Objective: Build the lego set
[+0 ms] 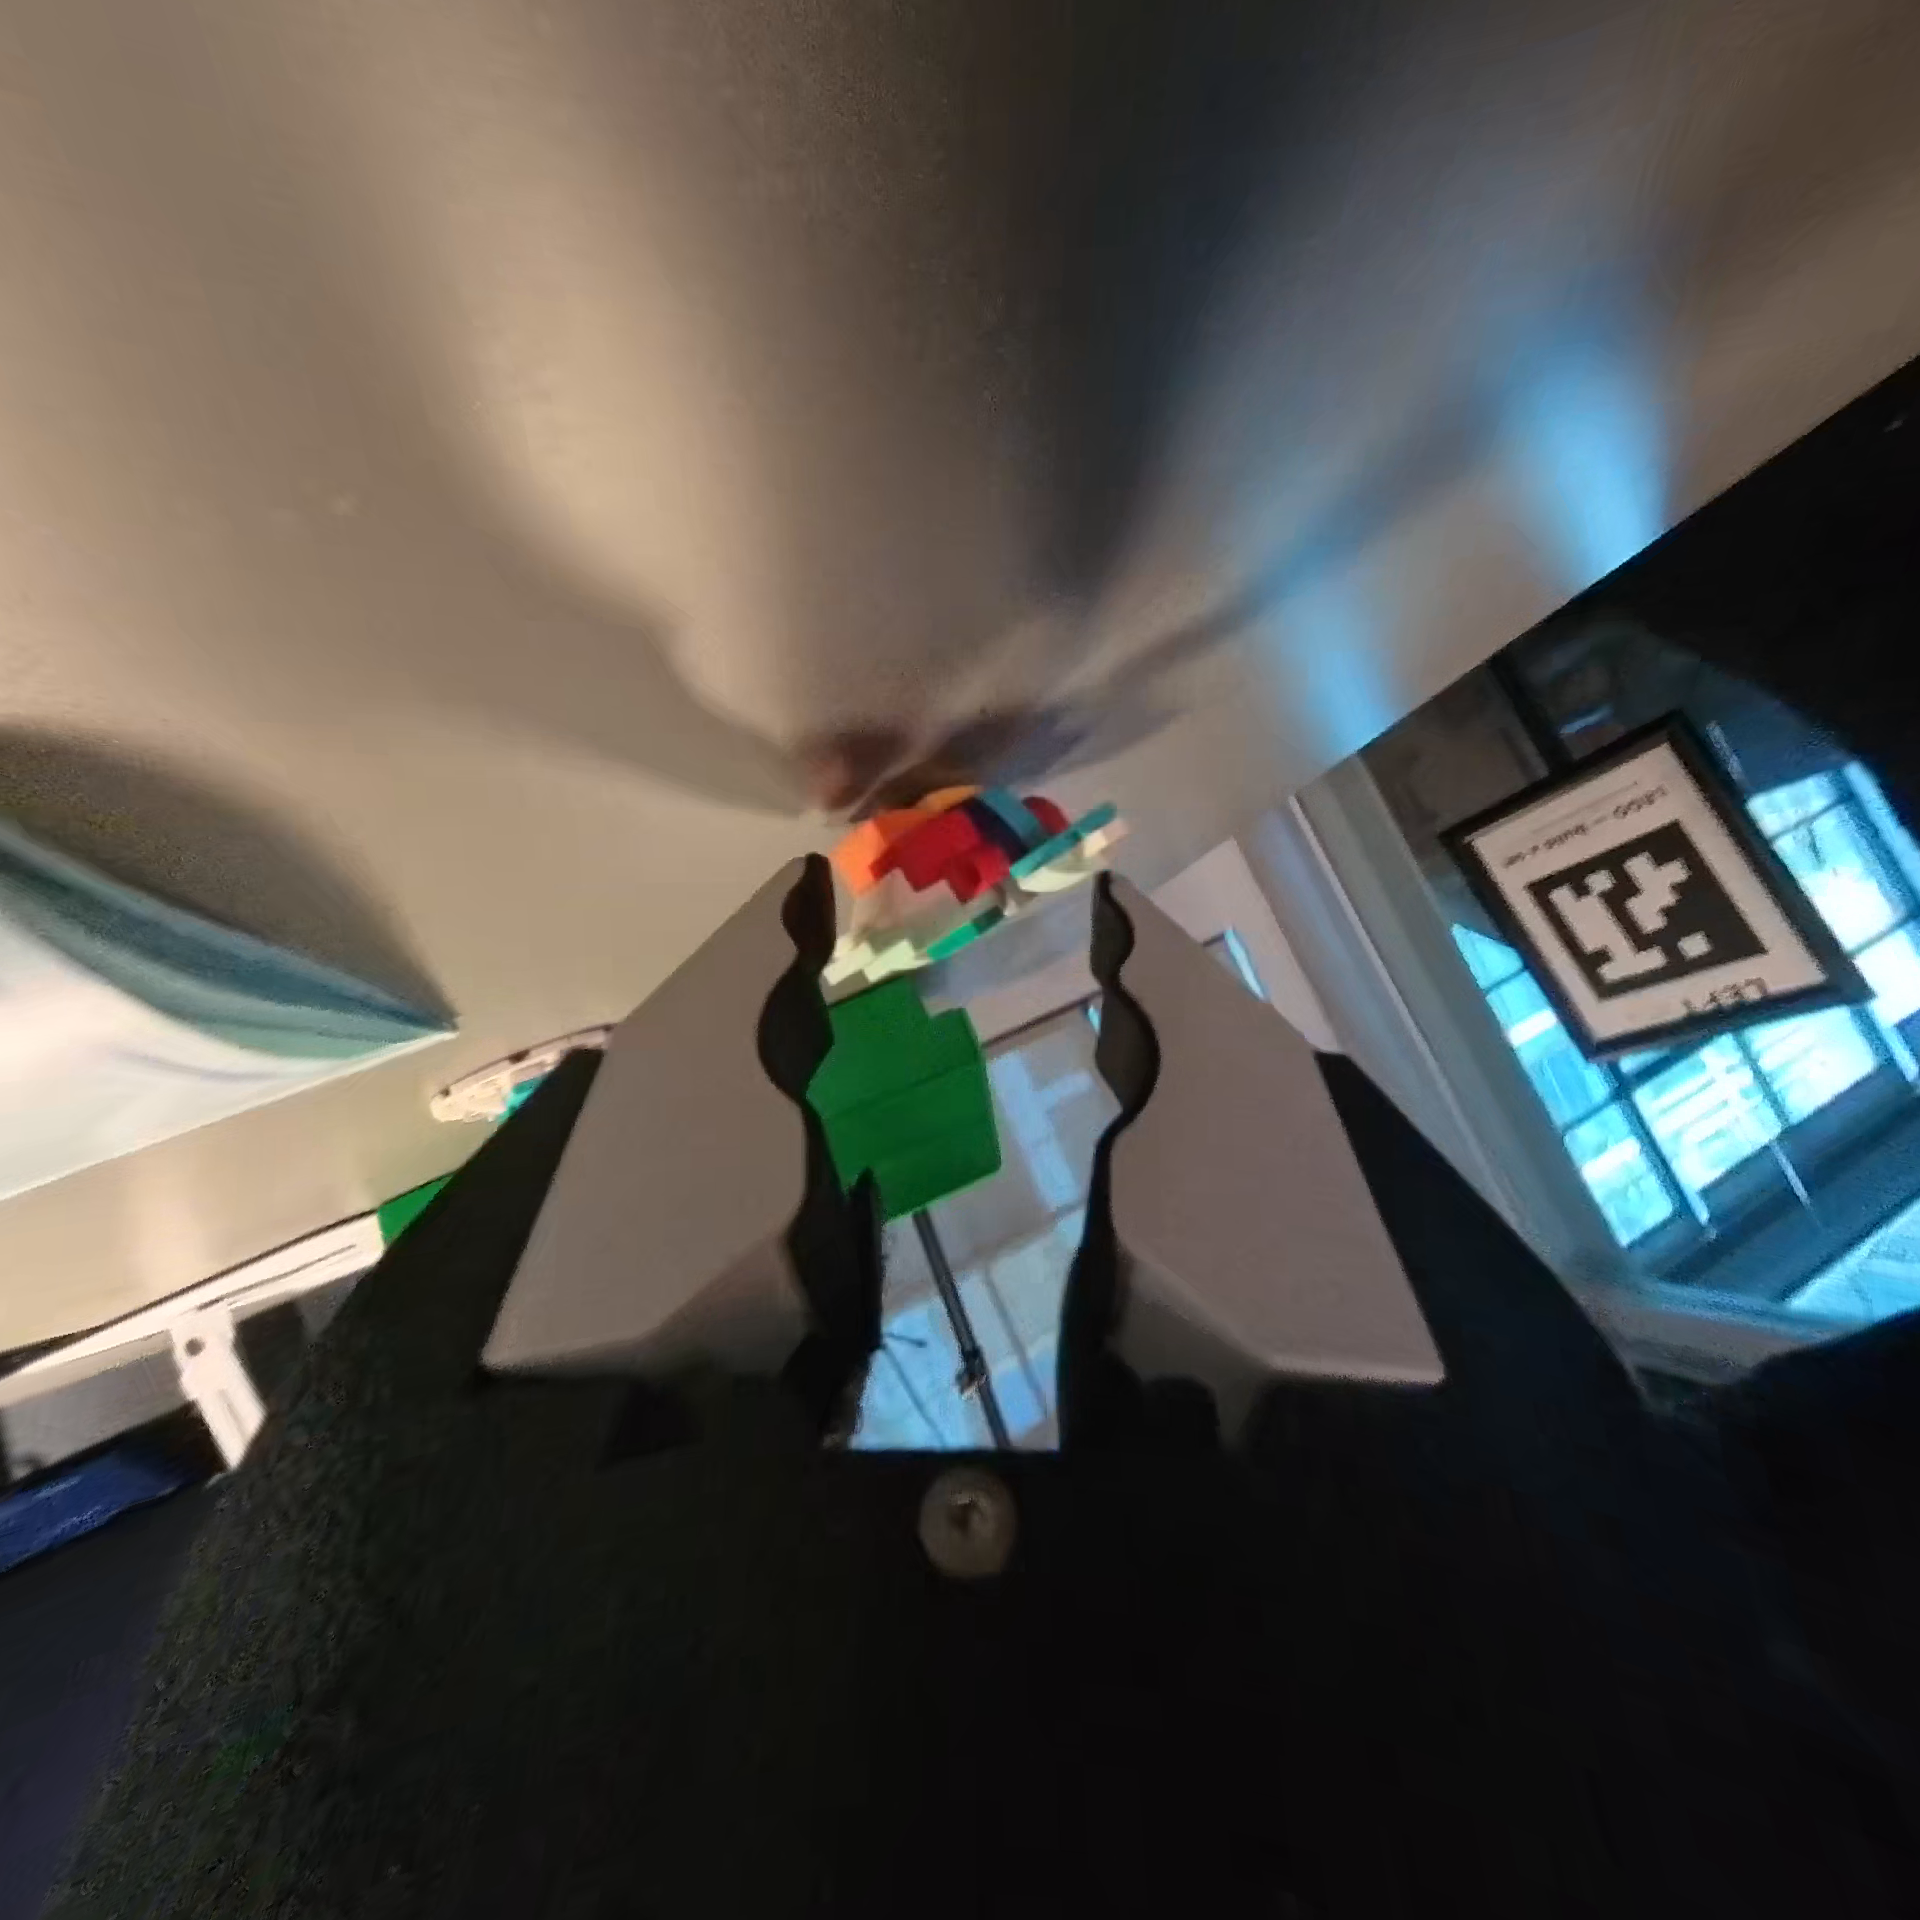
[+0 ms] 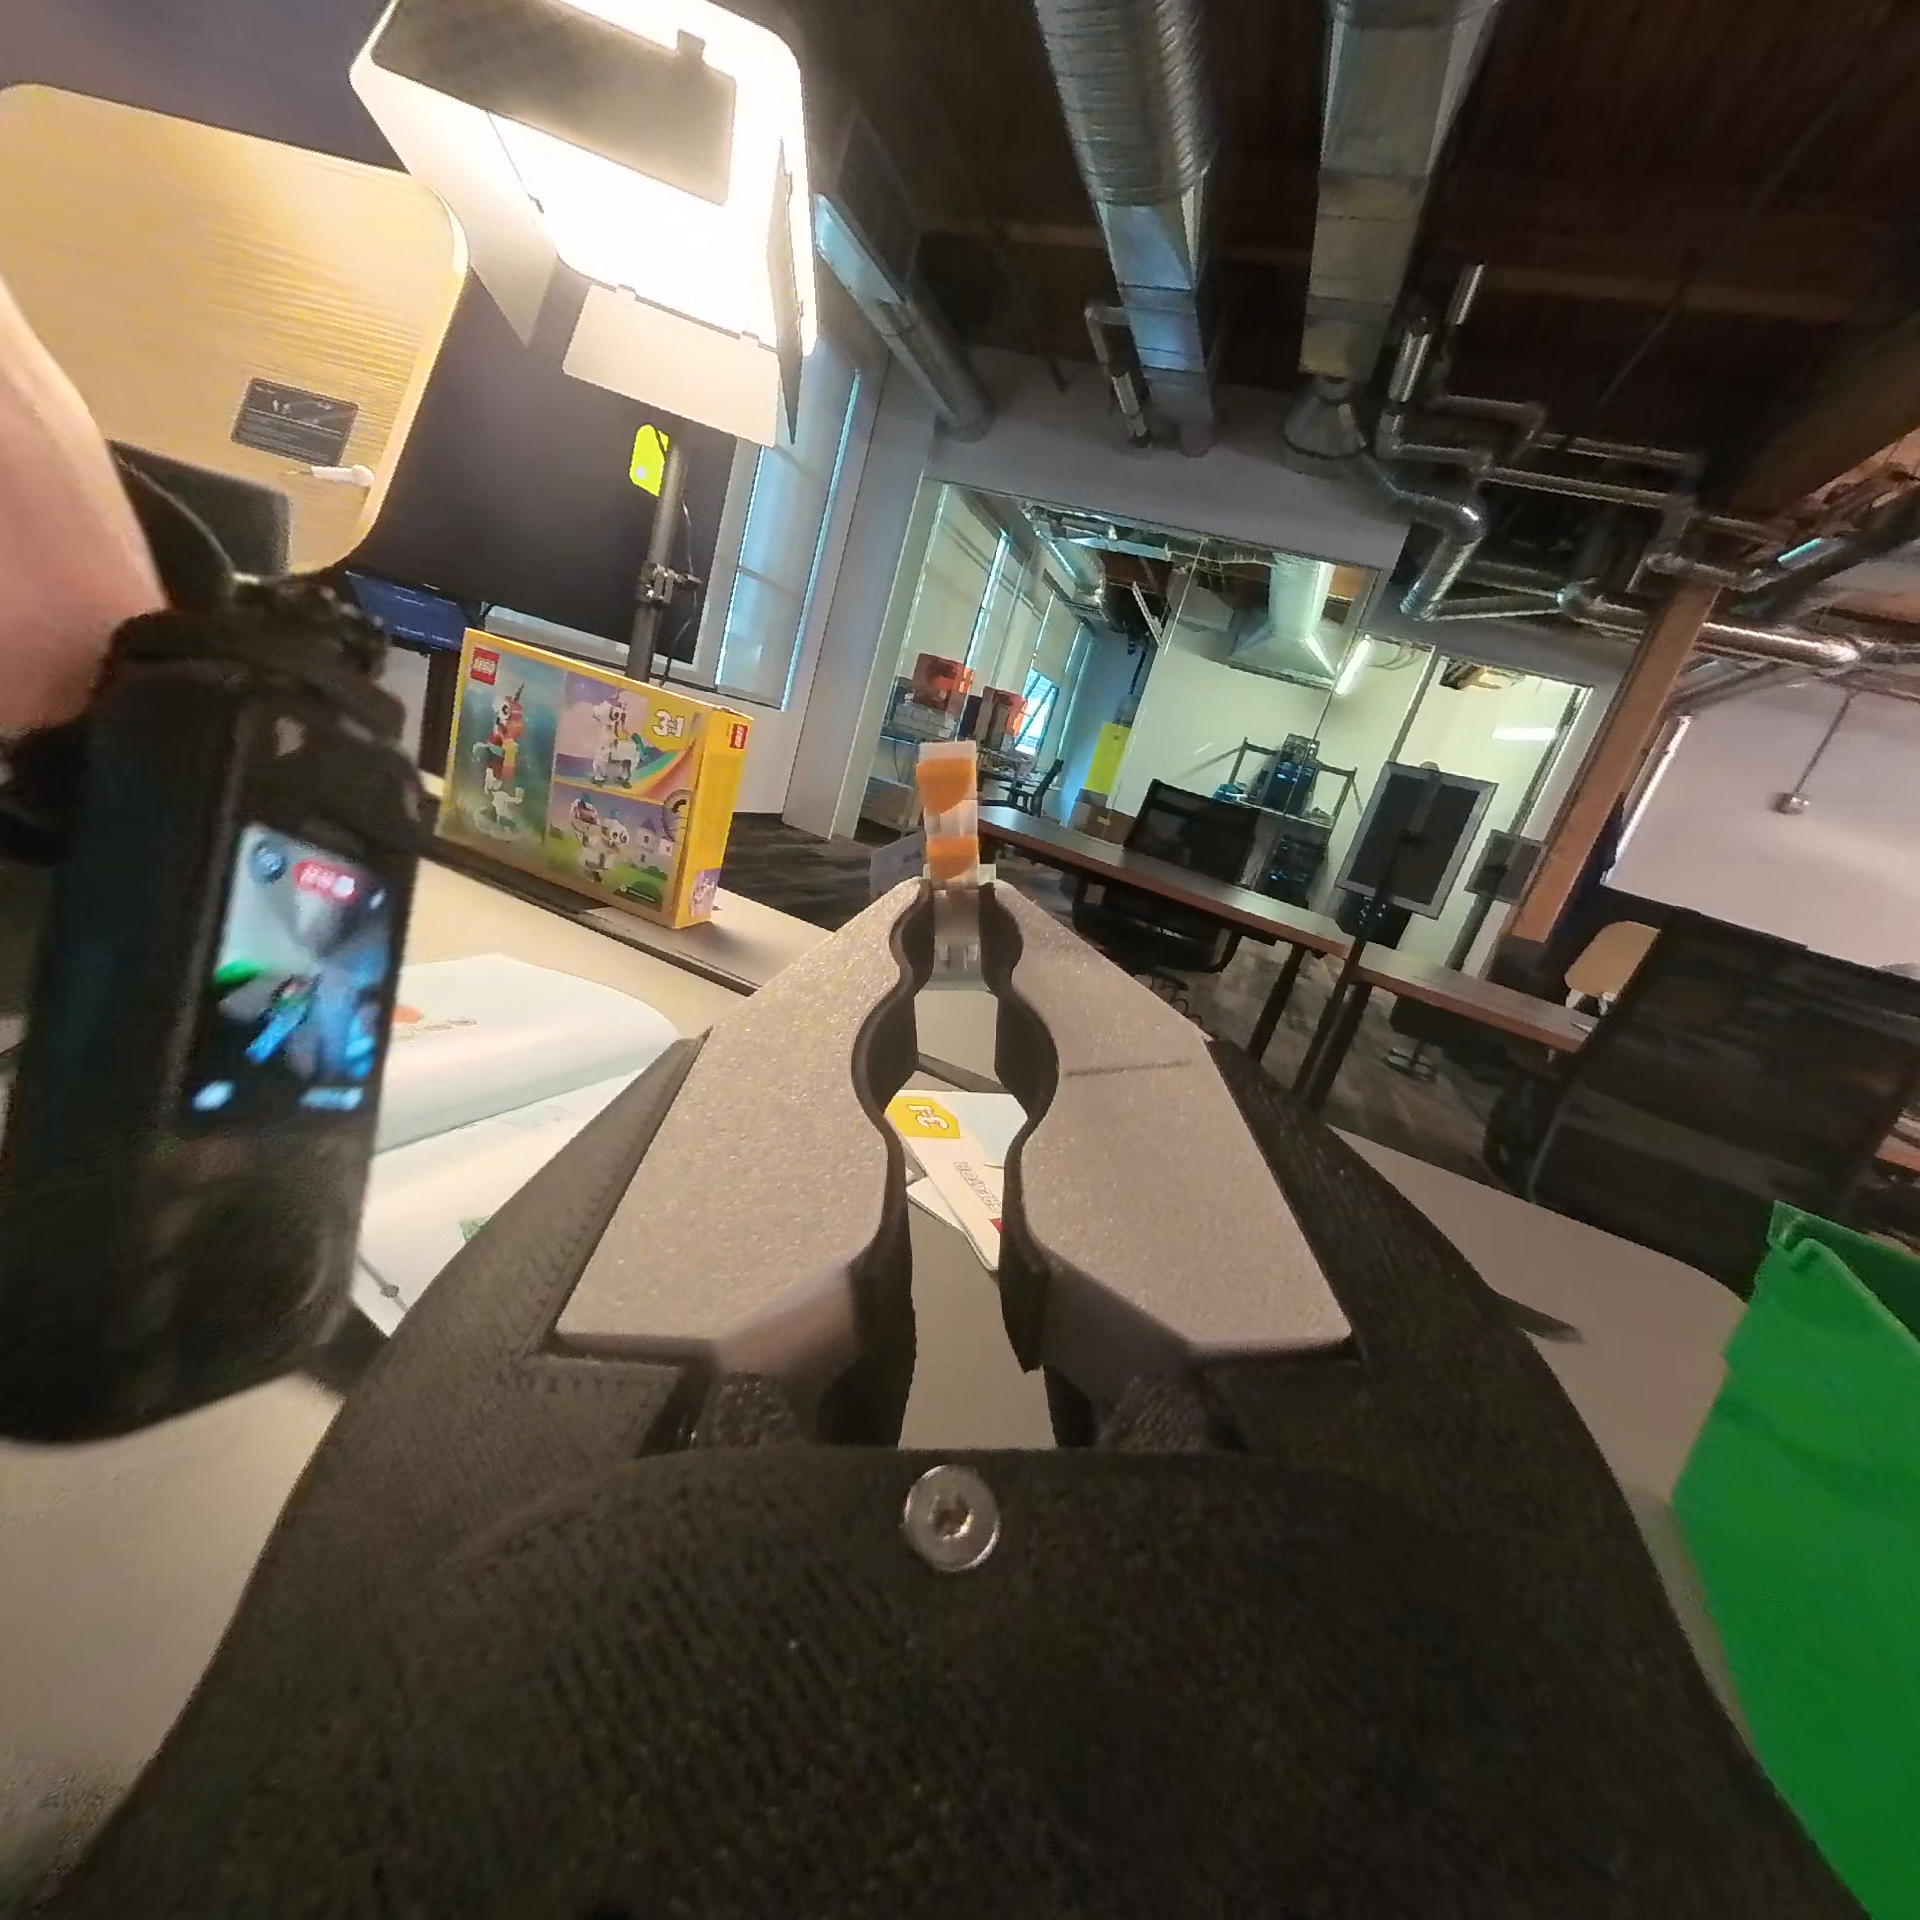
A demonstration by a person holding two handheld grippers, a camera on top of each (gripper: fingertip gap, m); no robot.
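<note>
In the left wrist view my left gripper [image 1: 961, 883] has its fingers spread around a small lego model [image 1: 956, 857] of orange, red, teal and white bricks; the tips press on its two sides. A green stepped block [image 1: 904, 1101] shows between the fingers, nearer the camera. In the right wrist view my right gripper [image 2: 951, 899] is shut on a thin white and orange lego piece [image 2: 948, 821] that stands upright above the tips. The left gripper's body with its camera screen [image 2: 208, 987] hangs at the far left, held by a hand [image 2: 52, 499].
The yellow lego box [image 2: 592, 790] stands at the table's far edge. An open instruction booklet [image 2: 499, 1070] and a white and yellow paper bag [image 2: 956, 1143] lie on the table [image 2: 156, 1558]. A green bin [image 2: 1818, 1558] stands right. A square marker card [image 1: 1652, 883] hangs right.
</note>
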